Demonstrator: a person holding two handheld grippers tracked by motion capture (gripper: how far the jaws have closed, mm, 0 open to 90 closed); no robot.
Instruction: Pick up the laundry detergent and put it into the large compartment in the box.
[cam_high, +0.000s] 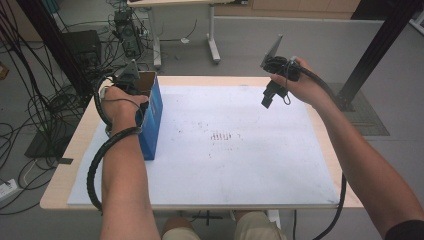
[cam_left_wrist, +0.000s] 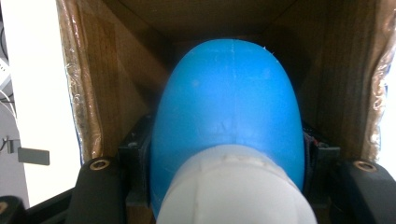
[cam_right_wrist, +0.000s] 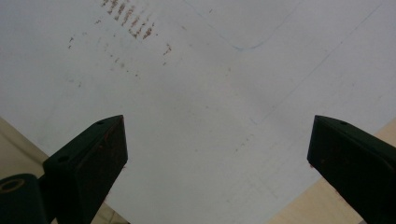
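A: Where is the left hand-held gripper (cam_high: 131, 80) sitting?

B: At the left of the high view, at the mouth of the blue box (cam_high: 150, 120), which is standing on the worktop (cam_high: 240, 150) near its left edge.

A: And what is it carrying?

B: In the left gripper view its jaws are clamping a blue-and-white object (cam_left_wrist: 229, 135) from both sides. The object is filling the centre of the frame, and the box's brown walls (cam_left_wrist: 116, 79) are rising all around it.

A: The right hand-held gripper (cam_high: 270, 97)?

B: It is hovering at the upper right of the high view, above the worktop's white sheet (cam_right_wrist: 201, 93). Its jaws are standing wide apart, gripping nothing.
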